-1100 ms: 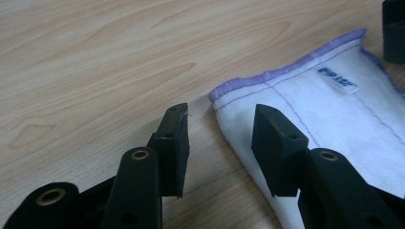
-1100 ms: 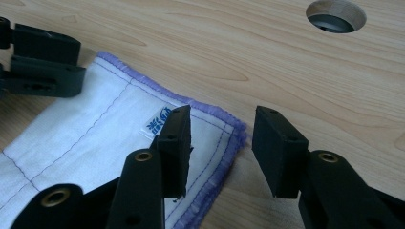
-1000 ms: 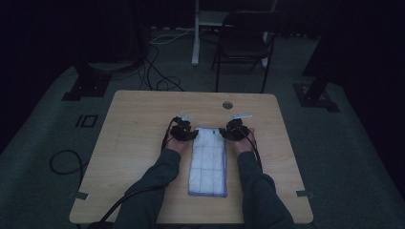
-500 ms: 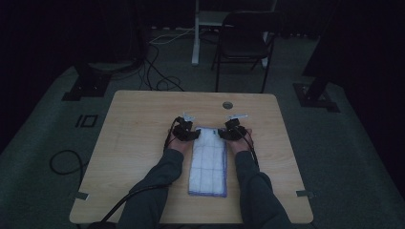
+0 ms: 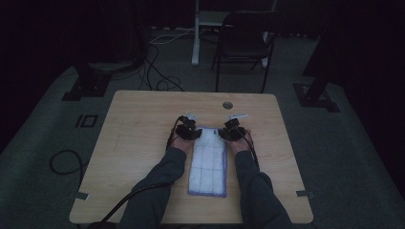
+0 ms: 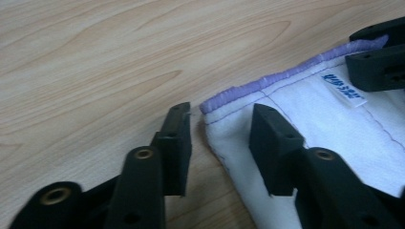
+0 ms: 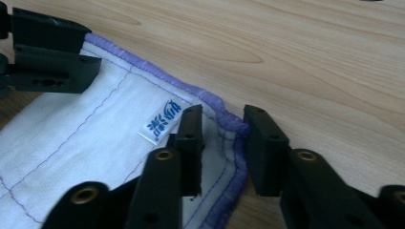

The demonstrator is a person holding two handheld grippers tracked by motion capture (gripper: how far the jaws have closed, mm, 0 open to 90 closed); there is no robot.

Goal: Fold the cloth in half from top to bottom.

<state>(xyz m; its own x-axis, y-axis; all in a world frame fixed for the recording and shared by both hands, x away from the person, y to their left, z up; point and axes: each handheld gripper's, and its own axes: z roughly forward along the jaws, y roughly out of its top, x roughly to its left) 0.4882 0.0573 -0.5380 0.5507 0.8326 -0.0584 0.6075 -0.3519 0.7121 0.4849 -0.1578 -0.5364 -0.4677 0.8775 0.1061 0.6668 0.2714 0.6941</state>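
Table [image 5: 143, 143]: pale wood with rounded corners; it carries the cloth and both claws, and the grain runs under the jaws in both gripper views.

Cloth [image 5: 208, 162]: a white folded strip, quilted in a grid of thin purple stitching, with a thick purple hem. It lies flat and lengthwise between the two forearms, its far end between the two claws and its near end toward the person.

Left claw [image 5: 187, 132]: at the far left corner of the cloth [image 6: 334, 119]. Its jaws have just been closing and stand partly apart. The corner lies in the gap; one jaw rests over the white cloth, the other over bare wood just beside the hem. The pads are not pressing on the fabric.

Right claw [image 5: 231, 132]: at the far right corner of the cloth [image 7: 86, 143]. Its jaws have just been closing too, and are partly apart. The purple hem runs up between them; neither pad pinches it.

Label [image 7: 165, 121]: a small white tag with blue print, sewn just inside the hem, right beside the right claw's inner jaw.
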